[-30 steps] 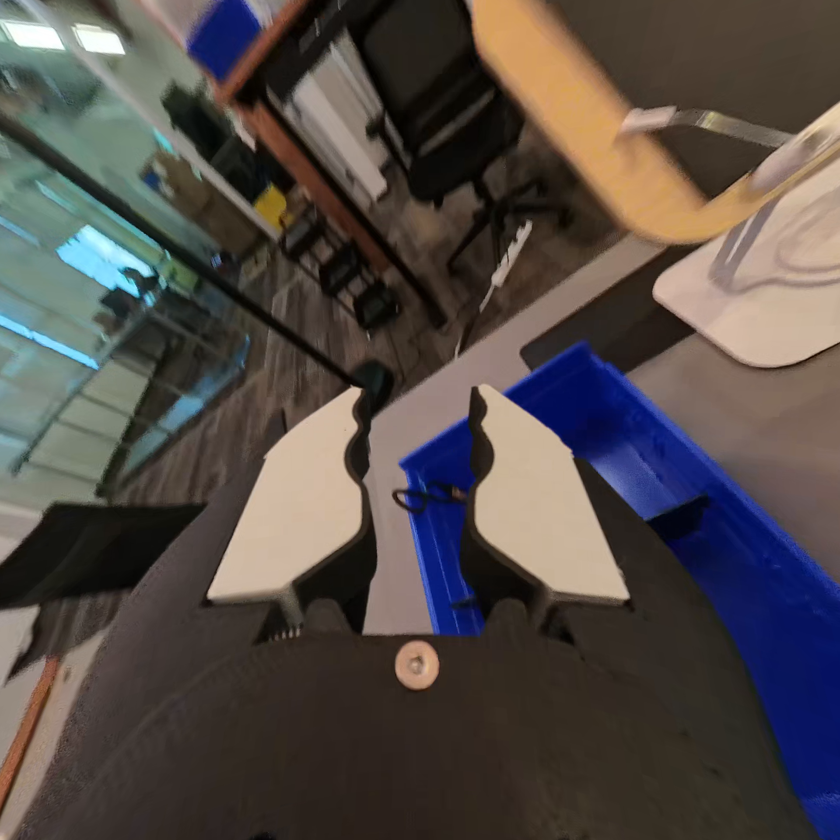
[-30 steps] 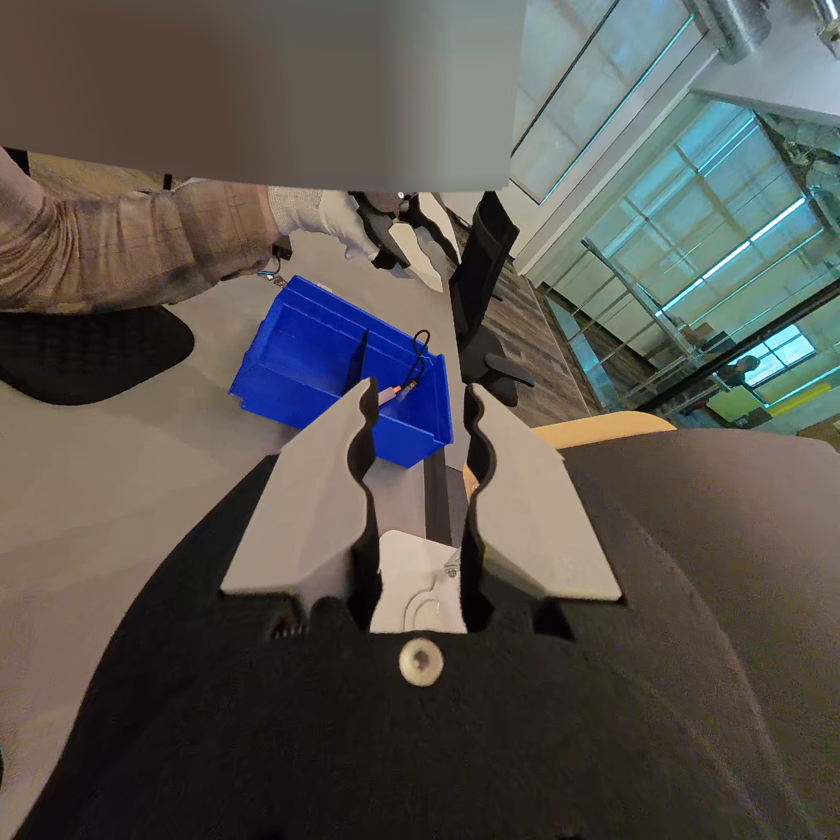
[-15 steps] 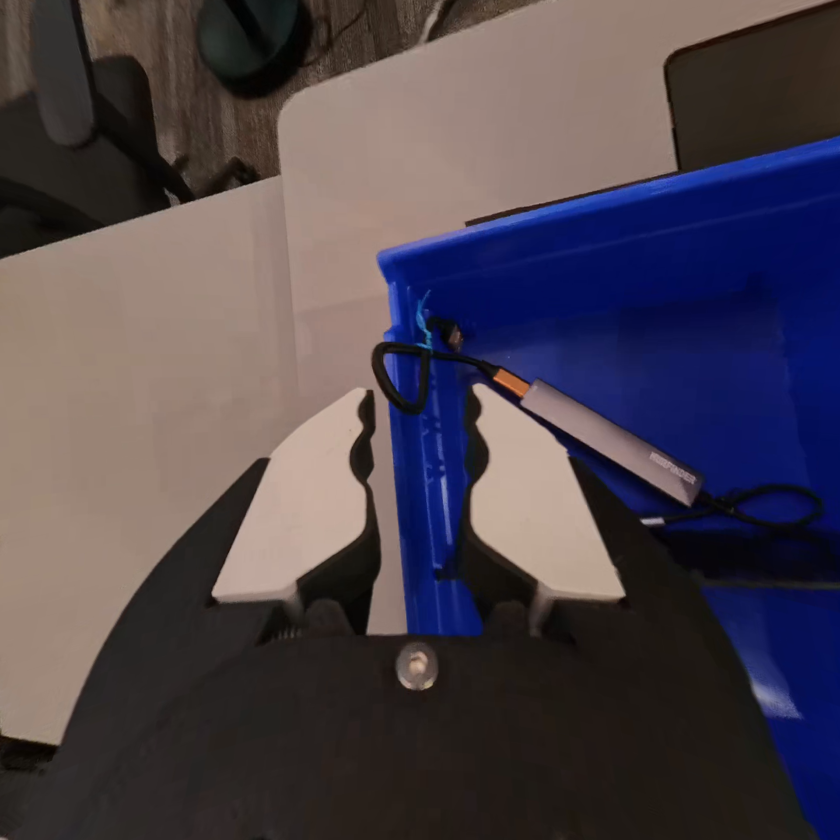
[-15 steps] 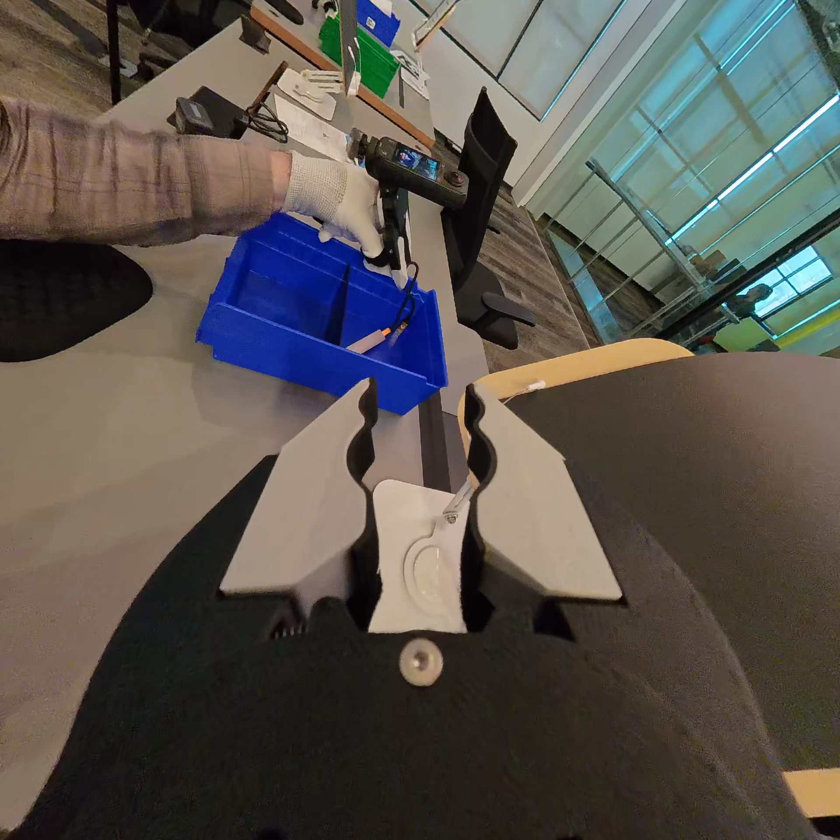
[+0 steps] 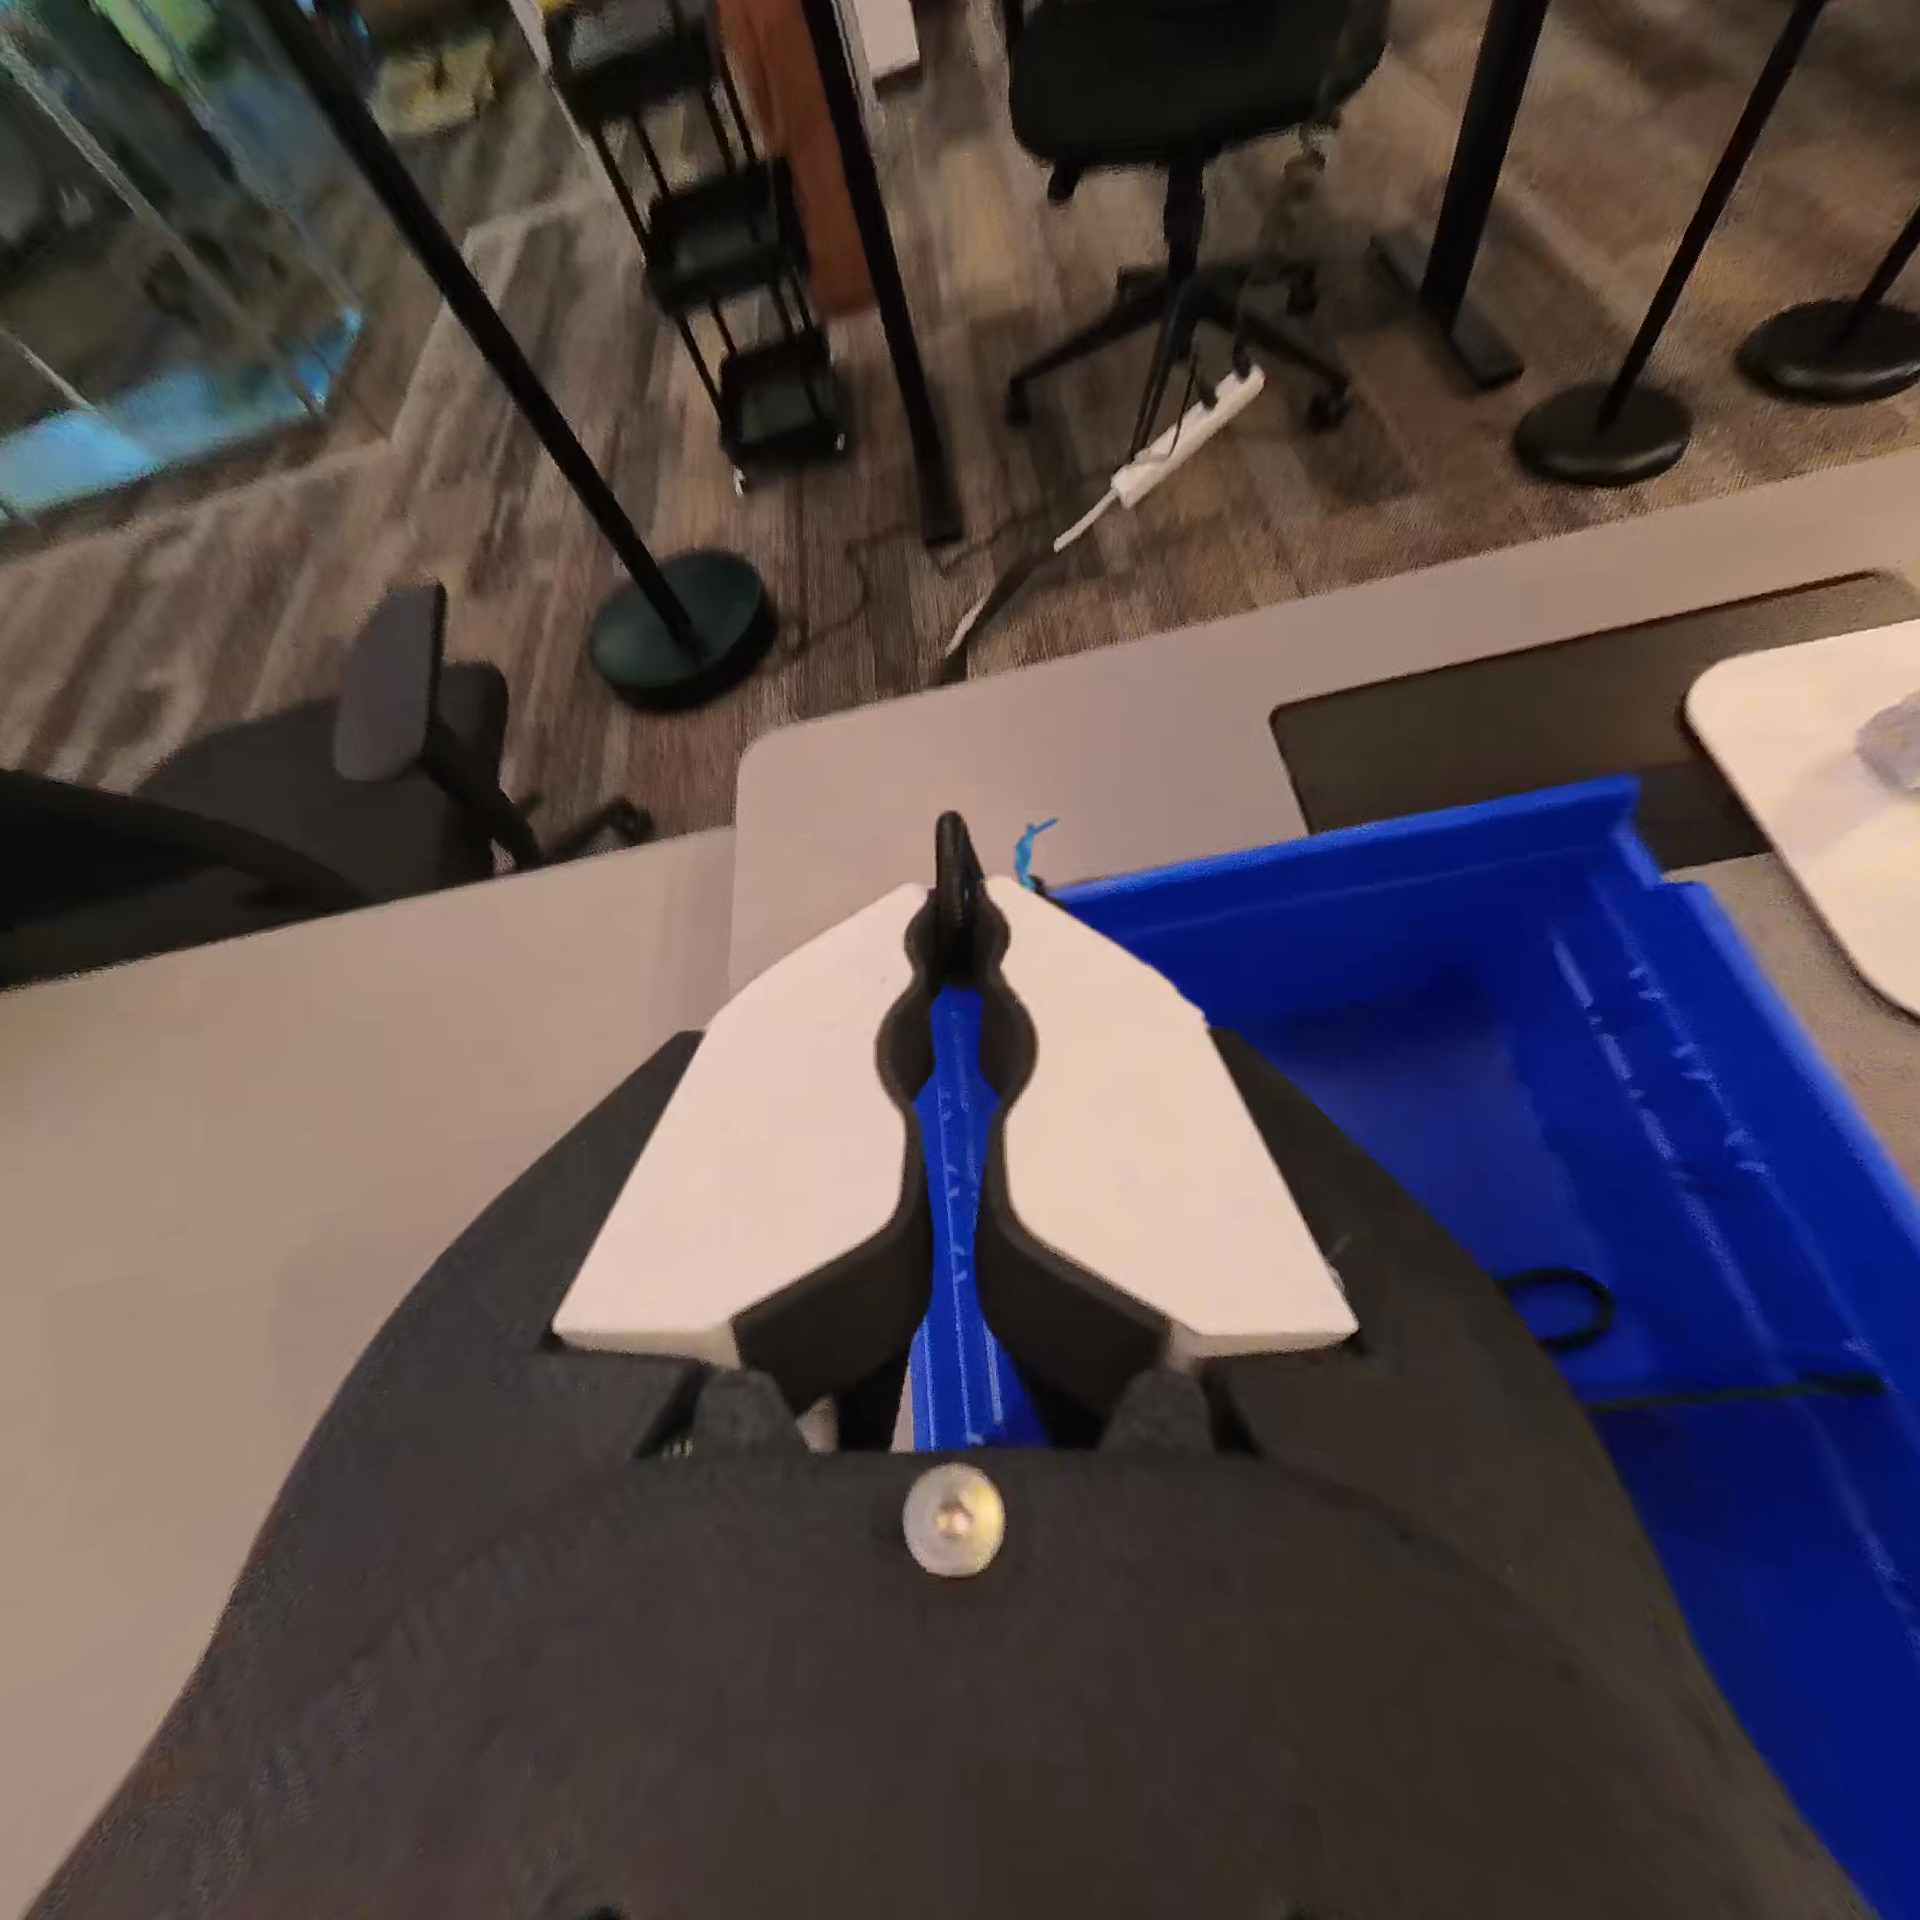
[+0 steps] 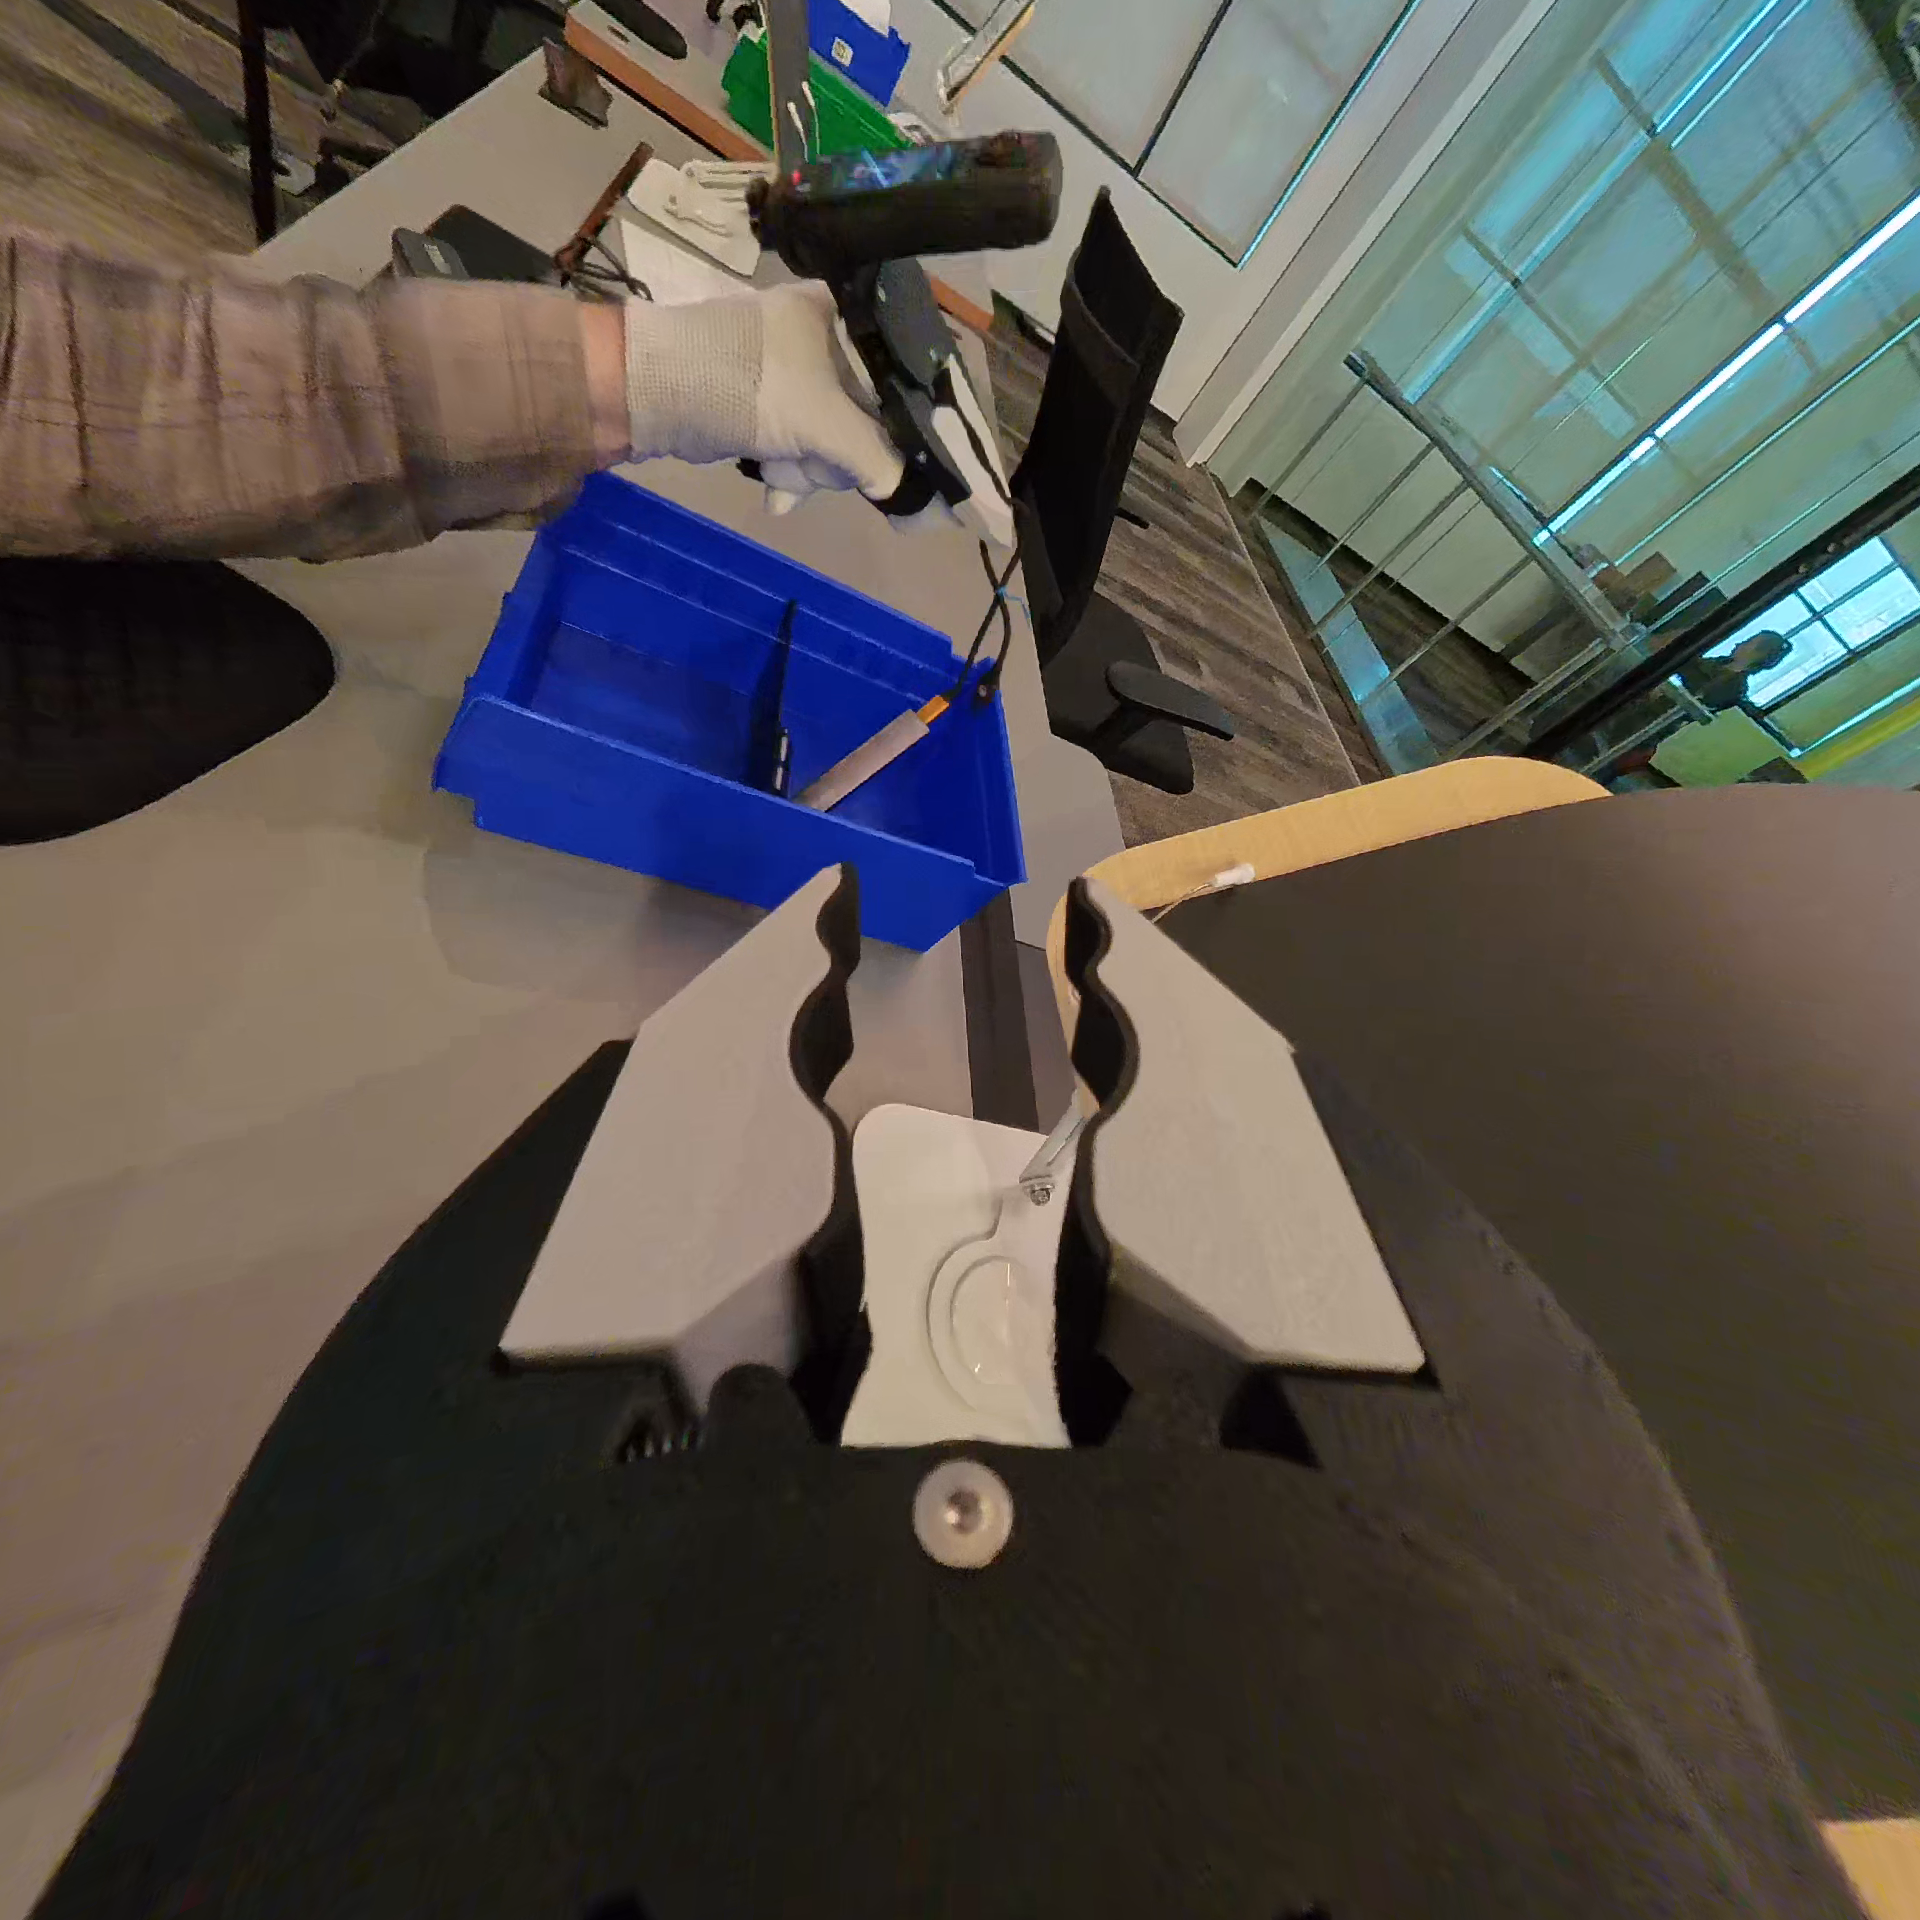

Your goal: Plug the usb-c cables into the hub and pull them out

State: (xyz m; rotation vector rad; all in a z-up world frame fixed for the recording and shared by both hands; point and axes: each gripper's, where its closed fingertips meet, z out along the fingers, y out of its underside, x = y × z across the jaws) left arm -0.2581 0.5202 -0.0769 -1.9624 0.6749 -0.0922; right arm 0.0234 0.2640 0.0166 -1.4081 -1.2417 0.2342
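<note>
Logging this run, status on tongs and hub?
Left tongs shut on black cable, lifting the hub end-up in blue bin. Right tongs open, empty, over the table. Nothing in the way.

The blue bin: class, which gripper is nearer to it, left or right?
Left. The left gripper is above the blue bin at its end wall, pinching the black cable; the right gripper is open, apart on the near side.

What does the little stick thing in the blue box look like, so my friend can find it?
Find the blue bin on the grey table. In its compartment nearest the black chair leans the hub, a slim grey bar. Only it has an orange tip, where a thin black cable runs up to the left gripper.
</note>
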